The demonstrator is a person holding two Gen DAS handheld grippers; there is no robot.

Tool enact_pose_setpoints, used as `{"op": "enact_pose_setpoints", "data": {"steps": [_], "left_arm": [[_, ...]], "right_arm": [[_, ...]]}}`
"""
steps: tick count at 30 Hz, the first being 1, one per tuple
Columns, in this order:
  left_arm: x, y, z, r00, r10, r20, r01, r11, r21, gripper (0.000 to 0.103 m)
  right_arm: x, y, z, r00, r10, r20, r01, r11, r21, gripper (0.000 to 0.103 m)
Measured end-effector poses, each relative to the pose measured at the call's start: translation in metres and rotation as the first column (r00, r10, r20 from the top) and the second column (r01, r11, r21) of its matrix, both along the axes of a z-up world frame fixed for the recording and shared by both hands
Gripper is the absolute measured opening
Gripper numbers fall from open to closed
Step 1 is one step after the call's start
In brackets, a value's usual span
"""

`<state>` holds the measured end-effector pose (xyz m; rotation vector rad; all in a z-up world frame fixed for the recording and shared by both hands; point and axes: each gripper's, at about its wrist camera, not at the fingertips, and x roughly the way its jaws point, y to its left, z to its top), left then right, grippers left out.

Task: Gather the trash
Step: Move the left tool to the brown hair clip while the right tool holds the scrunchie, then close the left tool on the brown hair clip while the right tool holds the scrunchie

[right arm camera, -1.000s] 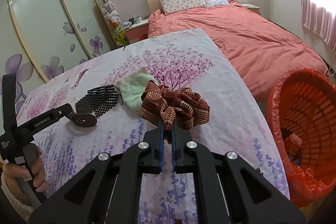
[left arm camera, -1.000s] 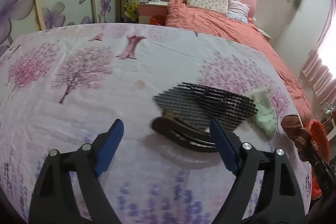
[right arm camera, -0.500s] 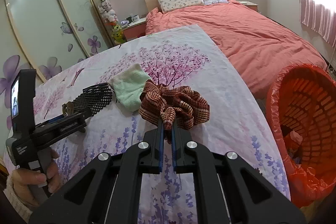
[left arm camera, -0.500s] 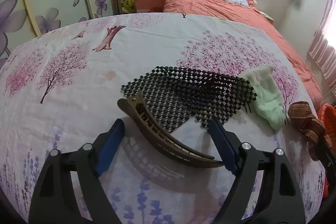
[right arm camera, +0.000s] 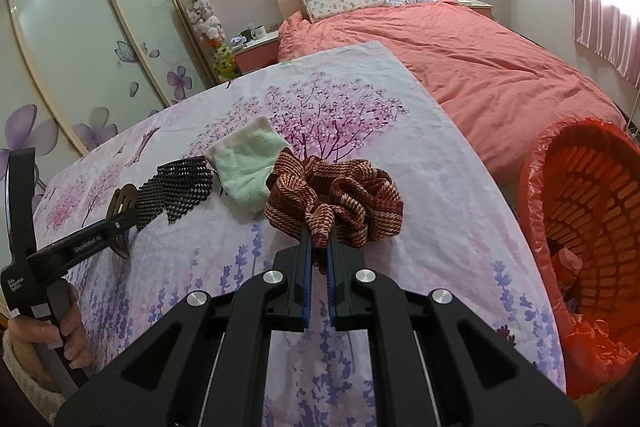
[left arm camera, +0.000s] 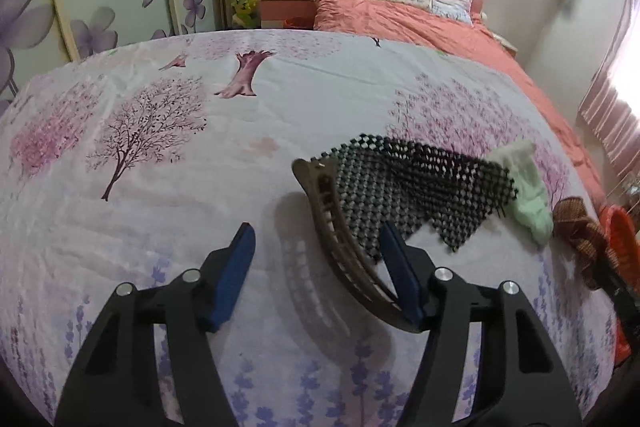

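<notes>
Right gripper (right arm camera: 318, 259) clamped tight on the brown woven fabric (right arm camera: 336, 199), bunched just above the flowered cloth (right arm camera: 420, 187), probably staged for the red basket (right arm camera: 580, 227), which stands off the cloth's edge beside it with open room between; left gripper (left arm camera: 316, 263) half-wide, jaws closing round the brown curved hair clip (left arm camera: 344, 251), one pad at its lower end, the other apart; black mesh (left arm camera: 420, 187) overlaps the clip's far side, snag risk; green cloth (left arm camera: 528, 183) just beyond the mesh.

woven cloth scrunchie (right arm camera: 336, 199) - matt printed cotton sheet (left arm camera: 200, 195)
</notes>
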<state>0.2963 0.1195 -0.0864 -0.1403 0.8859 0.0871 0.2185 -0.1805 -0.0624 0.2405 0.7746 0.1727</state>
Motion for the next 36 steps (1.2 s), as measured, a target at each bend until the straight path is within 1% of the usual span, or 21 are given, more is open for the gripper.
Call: {"op": "enact_pose_setpoints", "data": {"steps": [2, 6, 8, 12, 17, 18, 20, 21, 23, 25, 26, 28, 31, 33, 36], "left_arm": [[0.001, 0.004, 0.001, 1.000, 0.000, 0.010, 0.001, 1.000, -0.021, 0.063], [0.002, 0.006, 0.001, 1.000, 0.003, 0.016, -0.003, 1.000, -0.004, 0.063], [0.002, 0.005, 0.000, 1.000, 0.001, 0.018, -0.001, 1.000, 0.003, 0.063], [0.006, 0.003, -0.002, 1.000, 0.012, 0.013, -0.012, 1.000, -0.022, 0.064], [0.004, 0.007, -0.001, 1.000, 0.011, 0.015, -0.011, 1.000, -0.026, 0.063], [0.003, 0.007, -0.001, 1.000, 0.007, 0.012, -0.006, 1.000, -0.029, 0.062], [0.002, 0.006, 0.000, 1.000, 0.000, 0.011, 0.001, 0.999, -0.034, 0.057], [0.002, 0.005, 0.001, 1.000, -0.004, 0.011, 0.004, 0.999, -0.034, 0.052], [0.001, 0.002, 0.002, 1.000, -0.022, 0.011, 0.022, 0.999, -0.036, 0.042], [0.002, 0.000, 0.003, 0.999, -0.035, 0.003, 0.035, 0.999, -0.019, 0.023], [0.003, -0.001, 0.002, 0.999, -0.039, -0.005, 0.039, 0.999, -0.016, 0.021], [0.004, 0.002, 0.000, 0.999, -0.047, -0.017, 0.046, 0.999, -0.028, 0.021], [0.002, 0.008, 0.001, 0.999, -0.036, -0.021, 0.036, 0.999, -0.020, 0.029], [0.000, 0.014, 0.001, 0.999, -0.032, -0.023, 0.031, 0.999, -0.024, 0.031], [-0.004, 0.026, -0.001, 0.999, -0.028, -0.018, 0.027, 0.999, -0.038, 0.030]], "right_arm": [[0.001, 0.001, -0.001, 1.000, 0.000, -0.002, 0.000, 1.000, -0.002, 0.006], [0.005, 0.004, -0.005, 1.000, 0.001, -0.015, -0.001, 1.000, -0.008, 0.006], [0.008, 0.004, -0.007, 1.000, 0.000, -0.027, 0.000, 1.000, 0.006, 0.007], [0.011, 0.004, -0.009, 0.999, -0.003, -0.040, 0.003, 1.000, 0.013, 0.008], [0.014, 0.006, -0.010, 0.999, 0.000, -0.051, 0.001, 1.000, 0.013, 0.009], [0.016, 0.007, -0.009, 0.999, -0.001, -0.050, 0.001, 1.000, 0.011, 0.010], [0.019, 0.010, -0.009, 0.999, -0.003, -0.051, 0.004, 1.000, 0.002, 0.011], [0.021, 0.012, -0.009, 0.998, -0.003, -0.055, 0.003, 1.000, -0.003, 0.011], [0.023, 0.013, -0.010, 0.998, -0.004, -0.060, 0.004, 1.000, -0.006, 0.011], [0.023, 0.012, -0.010, 0.998, -0.006, -0.063, 0.005, 1.000, -0.007, 0.010], [0.023, 0.011, -0.010, 0.998, -0.007, -0.064, 0.006, 1.000, -0.006, 0.009], [0.023, 0.010, -0.011, 0.998, -0.008, -0.067, 0.007, 1.000, -0.002, 0.009], [0.024, 0.009, -0.012, 0.997, -0.007, -0.073, 0.007, 1.000, 0.001, 0.009], [0.023, 0.008, -0.012, 0.997, -0.007, -0.074, 0.007, 1.000, 0.002, 0.009], [0.023, 0.008, -0.012, 0.997, -0.007, -0.074, 0.007, 1.000, 0.002, 0.009]]}}
